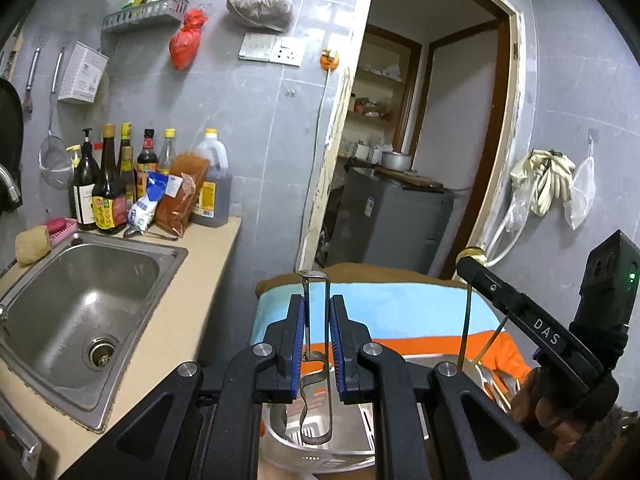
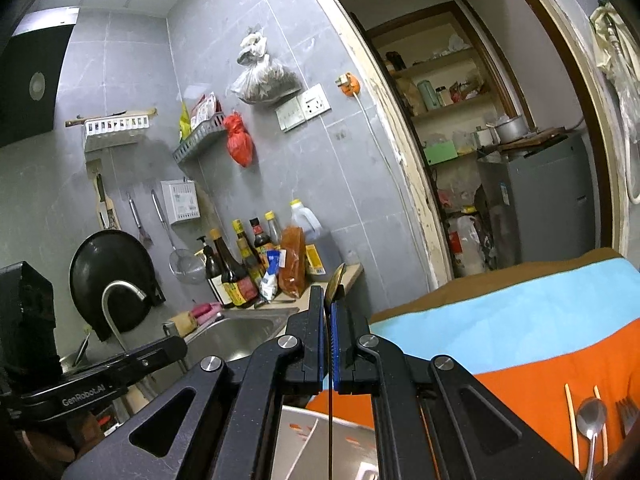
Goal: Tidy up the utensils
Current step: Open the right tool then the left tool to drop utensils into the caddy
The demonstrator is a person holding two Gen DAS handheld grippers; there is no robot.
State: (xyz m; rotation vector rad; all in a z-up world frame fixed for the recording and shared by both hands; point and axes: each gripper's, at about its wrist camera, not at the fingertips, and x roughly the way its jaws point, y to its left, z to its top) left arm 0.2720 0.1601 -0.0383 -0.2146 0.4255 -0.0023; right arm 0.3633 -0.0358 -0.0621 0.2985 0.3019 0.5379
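Observation:
My left gripper point(image 1: 318, 304) is shut on a pair of metal tongs point(image 1: 316, 392). The tongs stand upright and their lower end hangs inside a perforated steel utensil holder point(image 1: 340, 458). To the right, my right gripper point(image 1: 476, 266) is shut on a thin gold spoon point(image 1: 465, 320). In the right wrist view the right gripper point(image 2: 329, 296) pinches that gold spoon point(image 2: 336, 280) edge-on, bowl up. Its handle runs down over the steel holder point(image 2: 304, 448). Chopsticks point(image 2: 572, 424), a steel spoon point(image 2: 592, 412) and a fork point(image 2: 628, 408) lie on the striped cloth point(image 2: 520, 332).
A steel sink point(image 1: 92, 280) is set in the counter at the left, with sauce bottles point(image 1: 108, 184) behind it. A black wok point(image 2: 112, 276) and a tap point(image 2: 120, 292) stand by the sink. An open doorway with a grey cabinet point(image 1: 392, 216) lies ahead.

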